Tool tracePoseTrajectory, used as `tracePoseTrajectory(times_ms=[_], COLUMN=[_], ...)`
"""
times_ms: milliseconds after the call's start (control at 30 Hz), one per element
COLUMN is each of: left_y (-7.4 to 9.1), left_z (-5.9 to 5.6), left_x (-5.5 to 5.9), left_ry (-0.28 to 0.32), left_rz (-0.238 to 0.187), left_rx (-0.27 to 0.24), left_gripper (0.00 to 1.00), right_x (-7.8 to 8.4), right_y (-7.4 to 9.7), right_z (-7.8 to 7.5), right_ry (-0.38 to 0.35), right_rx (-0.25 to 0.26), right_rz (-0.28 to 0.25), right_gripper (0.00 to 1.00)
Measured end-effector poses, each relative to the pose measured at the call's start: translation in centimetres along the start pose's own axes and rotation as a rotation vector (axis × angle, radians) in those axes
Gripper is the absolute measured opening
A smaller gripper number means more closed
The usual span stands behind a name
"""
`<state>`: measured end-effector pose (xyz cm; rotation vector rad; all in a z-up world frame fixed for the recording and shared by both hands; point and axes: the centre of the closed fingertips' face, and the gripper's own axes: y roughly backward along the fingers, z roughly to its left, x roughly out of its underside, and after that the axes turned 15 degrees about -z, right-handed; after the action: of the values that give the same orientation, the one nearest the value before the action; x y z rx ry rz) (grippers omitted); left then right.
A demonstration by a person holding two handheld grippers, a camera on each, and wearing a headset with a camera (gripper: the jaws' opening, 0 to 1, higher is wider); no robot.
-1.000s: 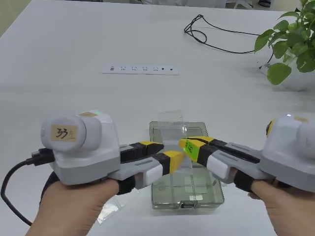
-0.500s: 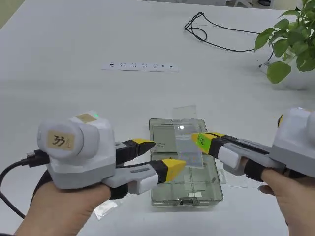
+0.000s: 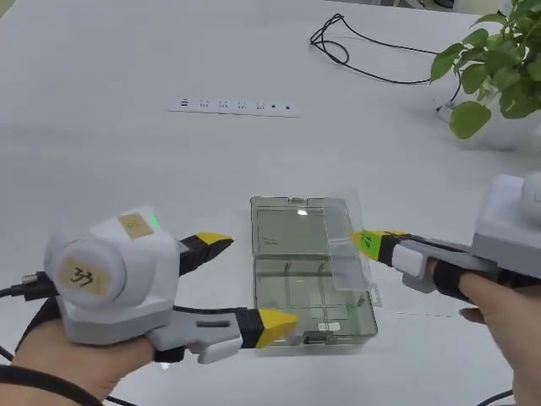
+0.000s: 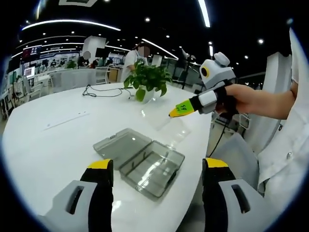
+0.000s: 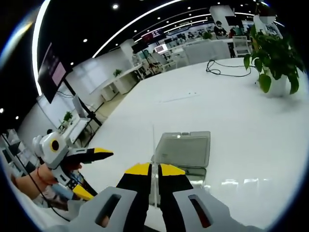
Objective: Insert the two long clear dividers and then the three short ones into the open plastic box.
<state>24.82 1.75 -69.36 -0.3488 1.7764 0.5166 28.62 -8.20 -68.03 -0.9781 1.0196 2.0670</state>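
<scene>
On the white desk [image 3: 101, 152], the left gripper [image 3: 249, 281] hangs with jaws spread wide beside the open plastic box [image 3: 287, 296], while the right gripper [image 3: 359, 241] pinches a clear divider [image 3: 347, 258] over the box's right side, a power strip [image 3: 235, 106] and potted plant [image 3: 486, 68] beyond.

Translucent grey rectangular plastic box [image 3: 259, 292], open on the white table: the hinged lid [image 3: 292, 227] lies flat on the far side and the shallow base [image 3: 314, 298], crossed by thin lines, on the near side. Clear flat plastic divider [image 3: 353, 258], pinched at one edge between the closed jaws of the right gripper [image 3: 362, 241], stands on edge over the box's right side. Whether it touches the box cannot be told. In the right gripper view it appears edge-on as a thin line [image 5: 153, 145].
</scene>
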Motion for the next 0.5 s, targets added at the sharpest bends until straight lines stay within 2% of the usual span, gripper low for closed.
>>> tracePoseTrajectory(times_ms=[167,233,267,333,500], left_y=[0.3,0.4,0.5,0.5,0.8], left_z=[-0.2,-0.3,-0.3,-0.4,-0.5], left_x=[0.9,1.2,1.3,1.5,2.1], left_ry=[-0.020,-0.021,-0.020,-0.019,-0.044], left_rz=[0.014,0.021,0.023,0.025,0.044], left_rx=[0.021,0.033,0.038,0.044,0.069], left_gripper=[0.86,0.86,0.86,0.87,0.90], right_x=[0.9,1.5,1.5,2.0,3.3], right_y=[0.0,0.0,-0.2,-0.1,-0.5], right_z=[-1.2,-1.2,-1.5,-2.0,-2.5], right_ry=[-0.009,-0.073,-0.058,-0.030,-0.081], right_rx=[0.068,0.092,0.097,0.129,0.167], right_rz=[0.065,0.095,0.090,0.115,0.157], right_gripper=[0.06,0.06,0.06,0.06,0.06])
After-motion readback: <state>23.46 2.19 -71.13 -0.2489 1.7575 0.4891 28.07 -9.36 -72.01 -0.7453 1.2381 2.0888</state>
